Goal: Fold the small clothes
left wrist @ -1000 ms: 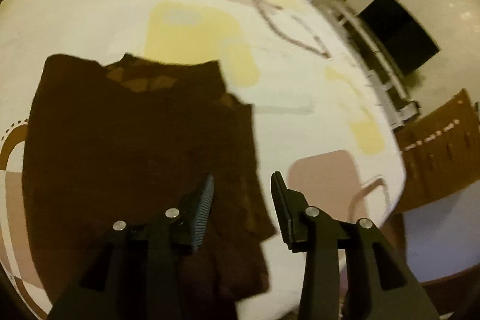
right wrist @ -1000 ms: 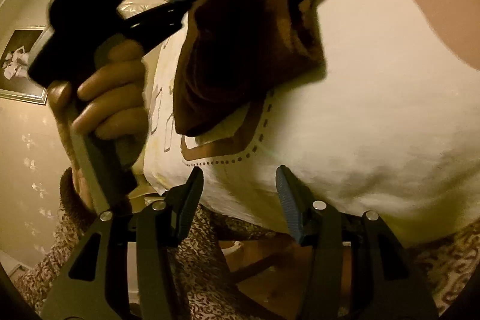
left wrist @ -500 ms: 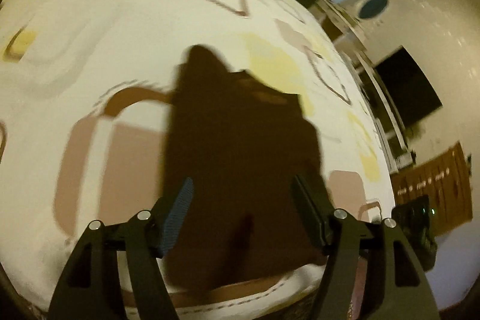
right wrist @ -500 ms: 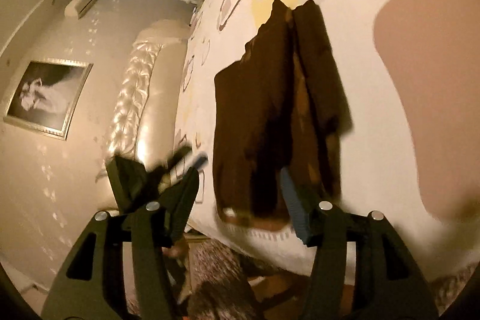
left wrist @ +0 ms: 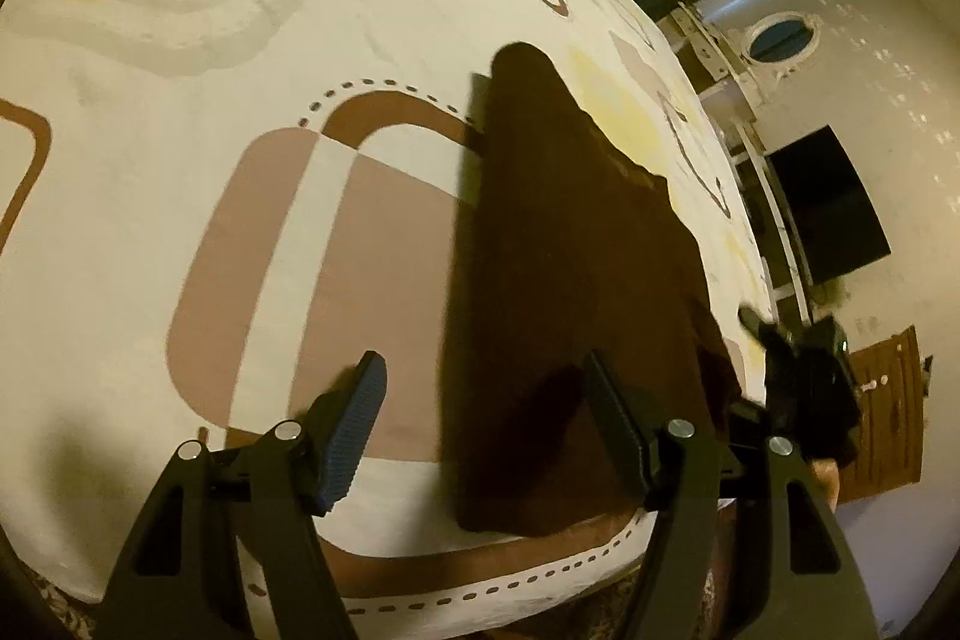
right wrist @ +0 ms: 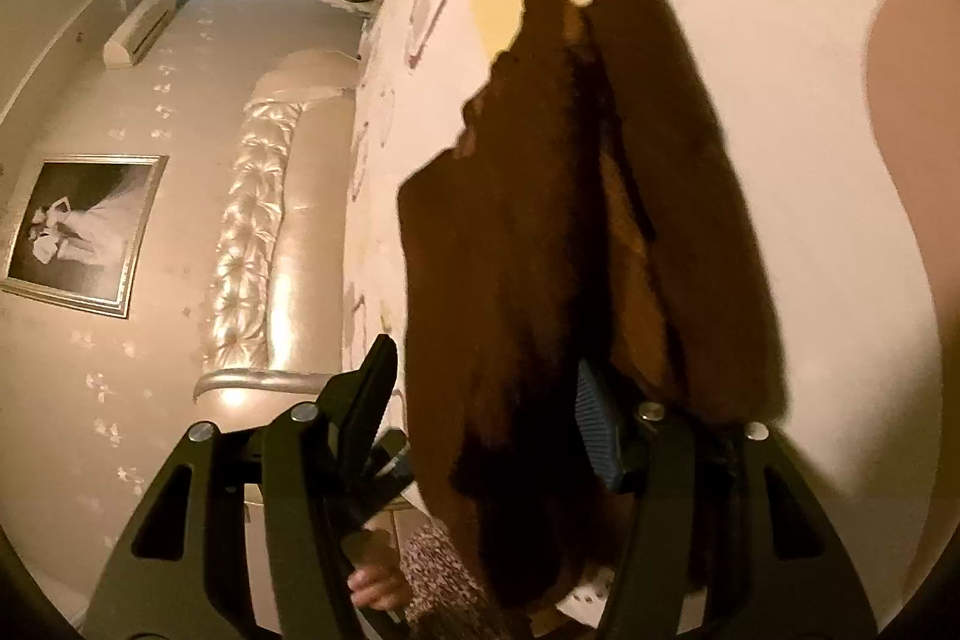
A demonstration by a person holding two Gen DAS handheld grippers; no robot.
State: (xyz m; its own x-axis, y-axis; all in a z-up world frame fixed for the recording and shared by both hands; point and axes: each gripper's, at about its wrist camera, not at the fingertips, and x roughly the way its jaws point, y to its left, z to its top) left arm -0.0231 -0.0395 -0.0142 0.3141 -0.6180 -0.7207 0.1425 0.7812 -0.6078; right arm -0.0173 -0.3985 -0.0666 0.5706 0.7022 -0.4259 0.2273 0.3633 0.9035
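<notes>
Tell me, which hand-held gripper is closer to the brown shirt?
It's hard to call; maybe the right. The right hand-held gripper hangs open over the brown shirt near the bed's edge. The left hand-held gripper is open over its left border.

I count one brown garment (left wrist: 576, 280) on one patterned bedspread (left wrist: 210, 40), two grippers: left (left wrist: 486, 430), right (right wrist: 486, 424). Also one framed picture (right wrist: 84, 232), one wall AC unit (right wrist: 141, 31), one tufted headboard (right wrist: 252, 244).

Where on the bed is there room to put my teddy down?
Left of the brown garment, the bedspread lies bare over its tan and brown squares. Beyond the garment's far tip it is bare too. The near edge is crowded with both tongs.
</notes>
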